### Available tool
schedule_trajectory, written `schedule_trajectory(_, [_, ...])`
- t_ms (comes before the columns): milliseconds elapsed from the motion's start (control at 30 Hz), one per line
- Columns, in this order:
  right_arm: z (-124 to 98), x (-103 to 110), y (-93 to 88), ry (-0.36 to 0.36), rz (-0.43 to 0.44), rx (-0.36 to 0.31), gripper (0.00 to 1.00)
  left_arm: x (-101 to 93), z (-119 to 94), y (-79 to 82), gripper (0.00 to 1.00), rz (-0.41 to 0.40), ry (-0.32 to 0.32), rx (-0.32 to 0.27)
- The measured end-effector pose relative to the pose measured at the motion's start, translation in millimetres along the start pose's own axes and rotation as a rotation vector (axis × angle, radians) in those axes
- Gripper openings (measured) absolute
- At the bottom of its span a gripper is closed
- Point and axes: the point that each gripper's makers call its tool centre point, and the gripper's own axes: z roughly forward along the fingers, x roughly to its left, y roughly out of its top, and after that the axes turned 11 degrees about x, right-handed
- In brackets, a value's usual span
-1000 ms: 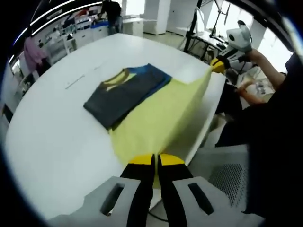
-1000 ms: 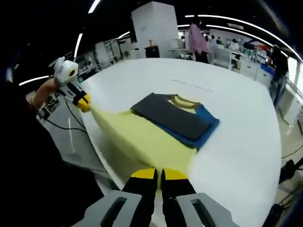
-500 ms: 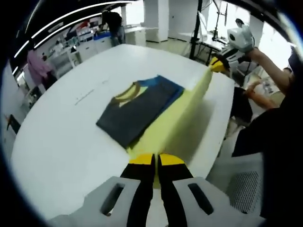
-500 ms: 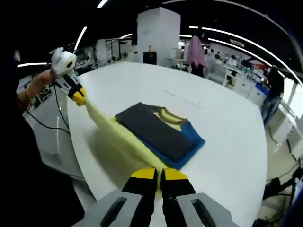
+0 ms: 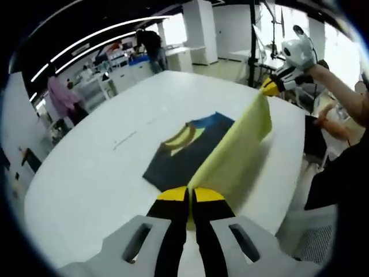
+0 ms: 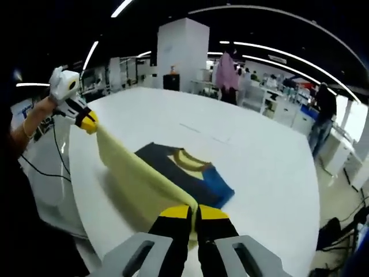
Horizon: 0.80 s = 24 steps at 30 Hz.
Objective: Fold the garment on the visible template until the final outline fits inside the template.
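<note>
— Ahead of the left gripper (image 5: 189, 195), what lies on the table?

— On the round white table (image 5: 92, 184) beyond its fingertips sits the garment (image 5: 187, 151): a partly folded shirt, dark grey over a blue layer, with a yellow neckband. Its lower part is a soft pale-yellow panel (image 5: 236, 153), lifted off the table (it hangs as a taut sheet between the two grippers). No template outline is clear enough to place.

— And the fingers?

— The left gripper's yellow-tipped black jaws are pressed together on one corner of the yellow panel. The right gripper (image 6: 188, 212) does the same with the other corner, jaws closed on the cloth right at their tips. In the right gripper view, the folded grey and blue part (image 6: 184, 170) lies just past the fingers, flat on the table (image 6: 271, 173), and the yellow sheet (image 6: 135, 176) slopes away leftward to the other gripper.

— Any containers?

— None that I can make out. People stand among benches far behind the table.
</note>
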Motion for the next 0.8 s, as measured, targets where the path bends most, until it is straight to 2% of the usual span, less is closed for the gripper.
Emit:
schedule_trajectory(300, [2.7,-22.7,33.8,-0.096,-0.063,-0.059,0.0,24.2,0.9,27.4,0.0,-0.008,0.083,-0.073])
schedule_trajectory(533, [10.7,-34.9,49.6,-0.115,-0.083,-0.079,0.0,39.9,6.5,37.4,0.0,-0.007,0.119,-0.084])
schedule_trajectory(667, [23.3,-47.3,55.4,-0.158,-0.122,-0.079,0.0,50.9,14.3,44.6,0.0,-0.018,0.131,-0.105])
schedule_trajectory(800, [41.3,-58.8,56.6,-0.198,-0.154,-0.065,0.0,62.3,31.6,49.0,0.0,-0.02,0.137,-0.103])
